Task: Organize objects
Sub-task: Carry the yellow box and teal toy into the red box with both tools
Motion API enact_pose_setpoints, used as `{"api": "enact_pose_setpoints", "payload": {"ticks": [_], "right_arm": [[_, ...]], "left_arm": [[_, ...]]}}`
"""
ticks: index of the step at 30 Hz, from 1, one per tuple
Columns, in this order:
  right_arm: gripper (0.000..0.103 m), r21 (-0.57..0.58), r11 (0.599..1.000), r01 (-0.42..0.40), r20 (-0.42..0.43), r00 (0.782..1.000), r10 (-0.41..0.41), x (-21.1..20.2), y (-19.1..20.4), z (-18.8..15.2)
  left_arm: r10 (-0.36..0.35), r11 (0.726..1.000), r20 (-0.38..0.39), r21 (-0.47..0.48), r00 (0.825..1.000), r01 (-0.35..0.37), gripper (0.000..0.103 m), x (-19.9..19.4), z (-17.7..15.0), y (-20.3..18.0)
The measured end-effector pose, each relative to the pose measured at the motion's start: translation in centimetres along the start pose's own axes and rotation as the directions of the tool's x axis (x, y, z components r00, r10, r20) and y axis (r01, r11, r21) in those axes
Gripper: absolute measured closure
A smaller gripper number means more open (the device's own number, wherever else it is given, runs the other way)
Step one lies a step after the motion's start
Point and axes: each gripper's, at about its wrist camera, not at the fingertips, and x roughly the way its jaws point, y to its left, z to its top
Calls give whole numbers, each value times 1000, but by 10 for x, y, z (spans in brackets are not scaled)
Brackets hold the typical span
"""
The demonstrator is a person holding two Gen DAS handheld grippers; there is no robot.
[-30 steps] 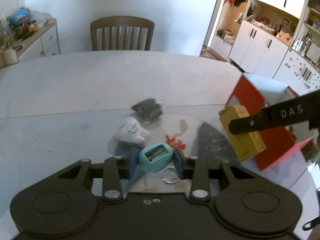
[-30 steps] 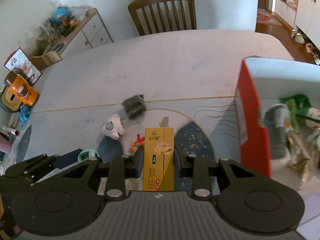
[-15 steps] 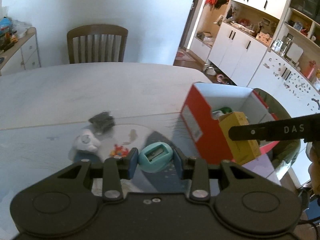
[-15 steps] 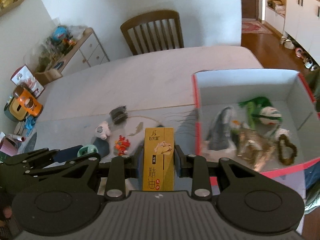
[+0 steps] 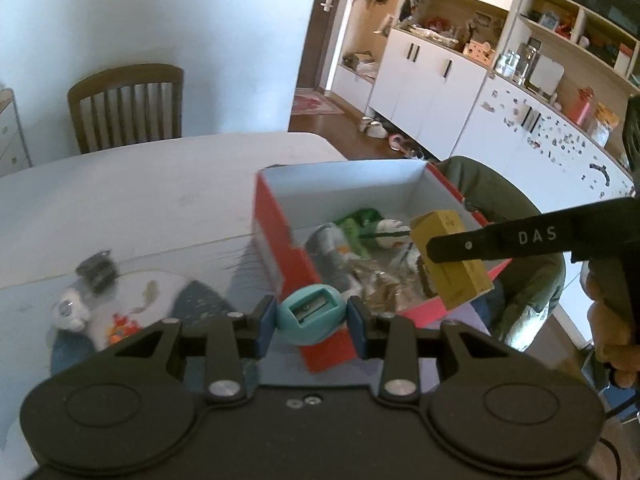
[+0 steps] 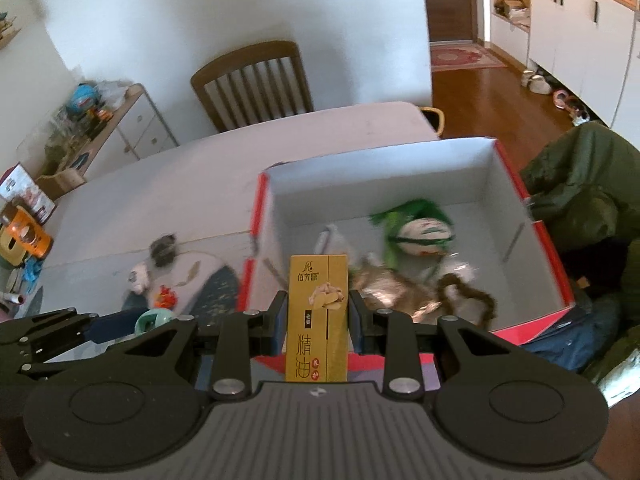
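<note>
Toys [image 6: 420, 236] in red box [image 6: 552, 252]; hand-held grippers clamping sharpener [image 5: 311, 314], yellow carton [image 6: 318, 316].

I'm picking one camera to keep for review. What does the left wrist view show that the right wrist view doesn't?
Only the left wrist view shows the hand holding the right tool, and the blade slot of the pencil sharpener. Only the right wrist view shows the printed front of the yellow box and the cluttered dresser. Both show the red box, the chair, and the small toys on the table.
</note>
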Motion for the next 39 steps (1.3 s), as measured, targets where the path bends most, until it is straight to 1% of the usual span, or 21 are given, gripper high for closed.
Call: {"api": "enact_pose_setpoints", "payload": {"ticks": [7,14,17,20,24,28,34,39], "right_arm": [[74,23,999,27,15,1000,-27,1,-50,12],[74,28,999,42,7,999,-43,16,-83,23],[74,24,999,46,-5,999,-45,25,-91,24],[74,16,999,42,-16,999,-42,37,-96,25],[74,8,999,32,-38,999,-32,50,-95,23],[74,-40,999,28,-71,997,-31,61,-88,21],[73,-82,996,18,-107,994,-27,74,-82,18],[73,-104,995,10,-127,992,-23,82,-81,16]], "left_arm": [[1,999,-7,48,1000,0,67,28,18,-39],[5,996,-25,84,1000,-3,67,59,36,-64],[26,994,-33,105,999,-23,67,77,44,-72],[45,992,-37,123,998,-40,67,94,52,-75],[76,990,-57,123,996,-68,67,119,61,-74],[121,983,-72,146,990,-109,67,141,67,-73],[143,976,-97,179,985,-124,67,164,71,-70],[141,979,-136,164,981,-118,67,179,71,-67]]}}
